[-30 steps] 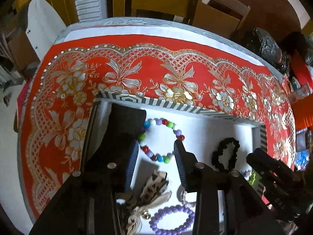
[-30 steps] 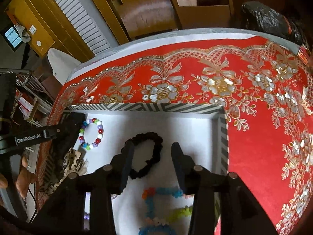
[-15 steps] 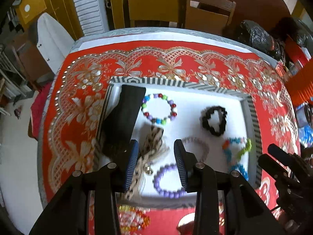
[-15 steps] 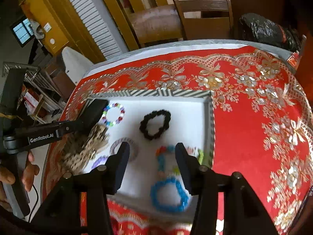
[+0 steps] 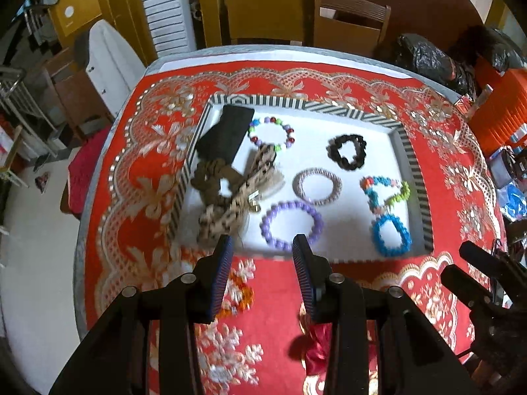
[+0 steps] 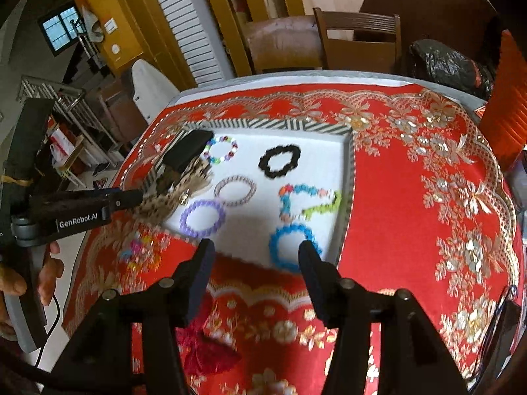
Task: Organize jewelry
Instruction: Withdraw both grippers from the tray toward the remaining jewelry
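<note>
A white tray with a striped rim (image 5: 409, 151) (image 6: 280, 124) sits on the red tablecloth and holds several pieces. Among them are a bead bracelet of many colours (image 5: 271, 133), a black scrunchie (image 5: 347, 151) (image 6: 278, 161), a leopard-print scrunchie (image 5: 243, 197), a purple bracelet (image 5: 291, 225) (image 6: 202, 219) and a blue bracelet (image 5: 392, 235) (image 6: 291, 247). Outside the tray lie an orange-mixed bracelet (image 5: 242, 293) (image 6: 138, 250) and a red scrunchie (image 5: 316, 345) (image 6: 210, 352). My left gripper (image 5: 262, 247) hangs open and empty over the tray's near rim. The jaws of my right gripper (image 6: 257, 253) are opening, with nothing between them.
A black flat case (image 5: 227, 128) leans in the tray's far left corner. Wooden chairs (image 5: 349, 23) stand behind the table, and black bags (image 5: 425, 59) and orange crates (image 5: 500, 105) crowd its right side. A hand (image 6: 19, 283) holds the left gripper's handle.
Both grippers have drawn back and upward from the tray, so the whole tray and the loose pieces on the cloth now show. The right jaws have spread wider.
</note>
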The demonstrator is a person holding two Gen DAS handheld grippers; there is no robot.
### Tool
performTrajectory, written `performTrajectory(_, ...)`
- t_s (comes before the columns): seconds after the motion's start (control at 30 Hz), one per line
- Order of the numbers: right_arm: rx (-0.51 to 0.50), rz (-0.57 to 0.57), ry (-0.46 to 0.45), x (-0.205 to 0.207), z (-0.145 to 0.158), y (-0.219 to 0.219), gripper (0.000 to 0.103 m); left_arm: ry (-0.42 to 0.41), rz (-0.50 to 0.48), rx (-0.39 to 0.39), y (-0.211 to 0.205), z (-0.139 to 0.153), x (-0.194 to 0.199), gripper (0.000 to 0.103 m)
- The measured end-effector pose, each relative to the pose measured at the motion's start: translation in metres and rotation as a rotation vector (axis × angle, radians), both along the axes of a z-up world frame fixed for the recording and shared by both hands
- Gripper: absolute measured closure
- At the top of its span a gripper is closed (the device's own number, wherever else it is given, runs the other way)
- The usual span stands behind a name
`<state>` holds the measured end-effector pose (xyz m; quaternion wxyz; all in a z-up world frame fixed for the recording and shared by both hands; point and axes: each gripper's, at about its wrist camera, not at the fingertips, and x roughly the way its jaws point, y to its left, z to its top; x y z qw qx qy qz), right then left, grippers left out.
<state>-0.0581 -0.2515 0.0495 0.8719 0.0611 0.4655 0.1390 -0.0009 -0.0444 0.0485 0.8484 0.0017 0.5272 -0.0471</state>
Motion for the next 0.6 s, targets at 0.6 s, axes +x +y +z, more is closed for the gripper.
performTrajectory(0.6,-0.009,0.098,0.047,-0.055,-0.017,0.01,0.047,0.01,0.046,0.02,0.007,-0.009,-0.06,0.085)
